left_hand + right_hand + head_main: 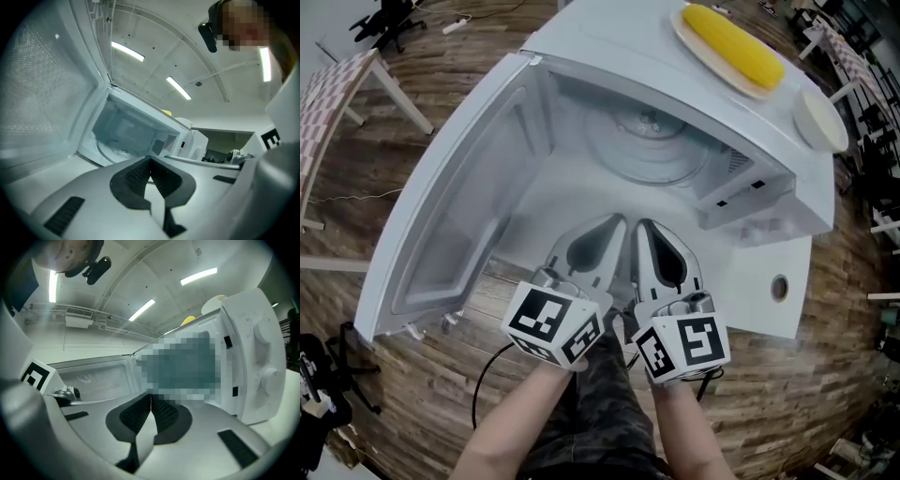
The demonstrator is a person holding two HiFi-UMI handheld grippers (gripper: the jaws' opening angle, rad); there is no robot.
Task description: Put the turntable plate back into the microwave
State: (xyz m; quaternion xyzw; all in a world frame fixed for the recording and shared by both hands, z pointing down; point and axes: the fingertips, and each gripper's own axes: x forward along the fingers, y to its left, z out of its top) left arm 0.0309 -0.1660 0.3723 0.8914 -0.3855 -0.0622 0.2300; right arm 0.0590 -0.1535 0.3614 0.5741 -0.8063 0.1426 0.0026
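The glass turntable plate (642,141) lies flat on the floor of the open microwave (609,37), at 12 o'clock from my two hand-held grippers. My left hand-held gripper (615,225) and right hand-held gripper (643,227) sit side by side just outside the opening, each with its jaws pressed together on nothing. The door (459,206) stands open at 9 o'clock, and a corn cob (733,42) on a plate (748,90) rests on the microwave's top at 1 o'clock.

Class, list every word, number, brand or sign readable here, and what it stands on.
No readable words or numbers anywhere.
On the left gripper and right gripper: square black-and-white markers, not letters.
On the microwave: no legible print.
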